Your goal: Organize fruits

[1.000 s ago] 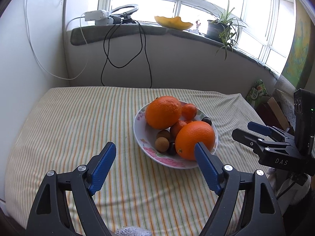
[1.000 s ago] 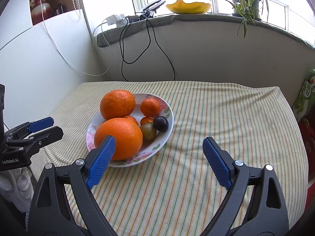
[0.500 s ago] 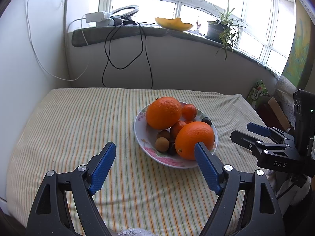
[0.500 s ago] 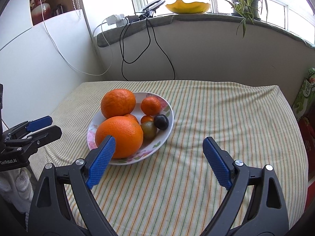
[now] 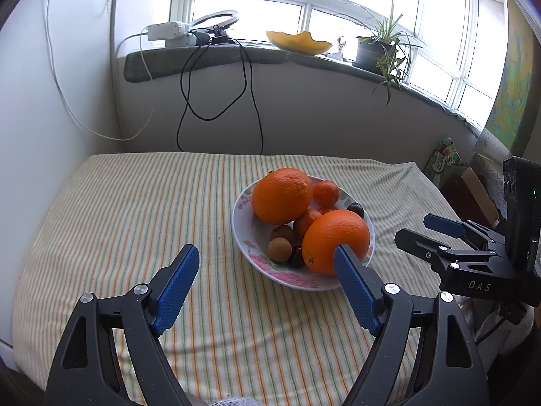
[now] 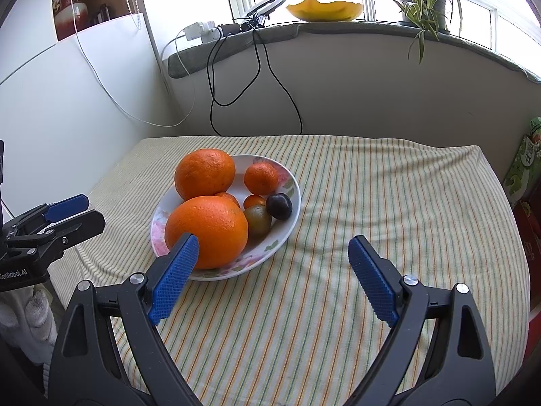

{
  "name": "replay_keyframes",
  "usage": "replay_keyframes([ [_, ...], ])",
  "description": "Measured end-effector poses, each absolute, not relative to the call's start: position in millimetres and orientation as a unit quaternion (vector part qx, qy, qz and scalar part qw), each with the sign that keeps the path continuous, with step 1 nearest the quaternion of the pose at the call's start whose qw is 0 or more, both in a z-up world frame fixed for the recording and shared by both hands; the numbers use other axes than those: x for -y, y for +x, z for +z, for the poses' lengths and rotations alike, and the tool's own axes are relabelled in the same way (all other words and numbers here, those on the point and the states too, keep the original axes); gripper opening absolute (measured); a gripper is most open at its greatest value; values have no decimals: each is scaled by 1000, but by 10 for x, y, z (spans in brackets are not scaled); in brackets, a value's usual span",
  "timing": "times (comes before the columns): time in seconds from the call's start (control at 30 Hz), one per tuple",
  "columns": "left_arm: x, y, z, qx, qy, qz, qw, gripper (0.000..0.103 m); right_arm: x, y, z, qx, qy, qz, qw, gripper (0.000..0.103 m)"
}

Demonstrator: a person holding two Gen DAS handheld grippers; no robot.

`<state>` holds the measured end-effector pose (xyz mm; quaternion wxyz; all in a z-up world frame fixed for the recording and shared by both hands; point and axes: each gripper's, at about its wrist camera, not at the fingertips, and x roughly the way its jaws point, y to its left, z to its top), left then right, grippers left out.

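the fruit sits heaped in one flowered plate [image 6: 294, 182] on the striped cloth [image 6: 372, 203], ahead of both grippers: just past the left finger of the right gripper [image 6: 272, 260], and just past the right finger of the left gripper [image 5: 267, 272]. both grippers hang with jaws wide and hold nothing. the chief risk, as i judge it, is the heap itself: the near big orange [image 6: 207, 231] leans against the smaller fruit, and the far big orange [image 6: 204, 174] rests partly on the pile, so lifting either could let the rest roll, perhaps over the low rim and off the cloth. a big orange is also broad and smooth for these pads; a grip off its middle could squirt it out. the small fruit lie packed close, so fingers going for one may shove its neighbours or tip the plate. the two grippers stand near each other on either side of the plate and could clash if both reach in at once. counted: two big oranges; one mandarin [image 6: 261, 178], one tiny orange fruit [image 6: 254, 200] and a third small orange one half hidden between the big pair; one dark plum [image 6: 279, 205]; one greenish-brown fruit [image 6: 257, 219]; two brown round fruits [image 5: 280, 249] in the left view, with something dark beside them that i cannot make out.
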<state>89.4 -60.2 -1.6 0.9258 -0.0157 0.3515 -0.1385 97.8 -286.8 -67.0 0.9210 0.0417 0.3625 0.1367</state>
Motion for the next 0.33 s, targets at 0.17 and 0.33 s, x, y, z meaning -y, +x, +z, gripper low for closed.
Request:
replay_keyframes([
  [0.17,602,890,-19,-347,-14,-139,928,82,2861,979,-674,-363,41,138,920,92],
  [0.33,618,890,-31,-346,-12,-140,927,82,2856,990,-690,-366,40,138,920,92],
])
